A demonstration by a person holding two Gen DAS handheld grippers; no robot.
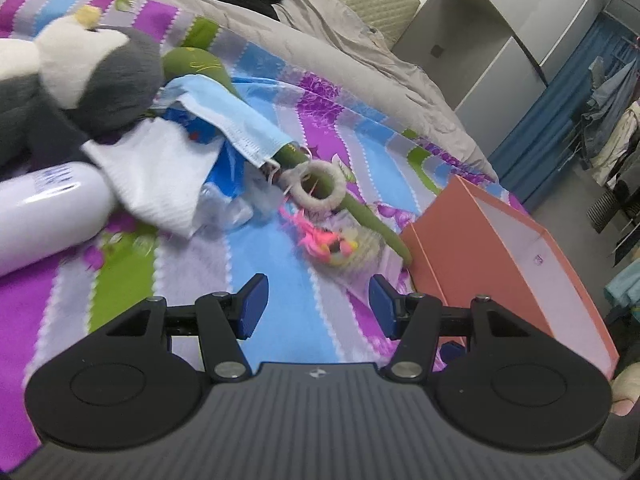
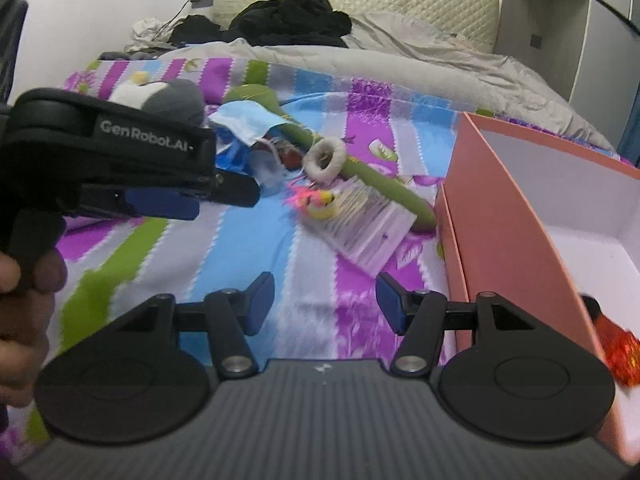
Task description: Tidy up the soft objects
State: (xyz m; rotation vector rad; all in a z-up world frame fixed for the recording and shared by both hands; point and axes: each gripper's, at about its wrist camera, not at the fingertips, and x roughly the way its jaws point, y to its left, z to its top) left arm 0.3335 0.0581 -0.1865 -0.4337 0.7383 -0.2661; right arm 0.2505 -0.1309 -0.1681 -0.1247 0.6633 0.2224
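Soft objects lie heaped on the striped bedspread: grey-and-white plush toy, blue face mask, long green plush. Left hand-held gripper and right hand-held gripper hover with jaws apart, empty. Pink box stands just beside the green plush.

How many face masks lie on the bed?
1. The blue mask lies over the green plush, right of the grey plush. More may be hidden in the pile under it.
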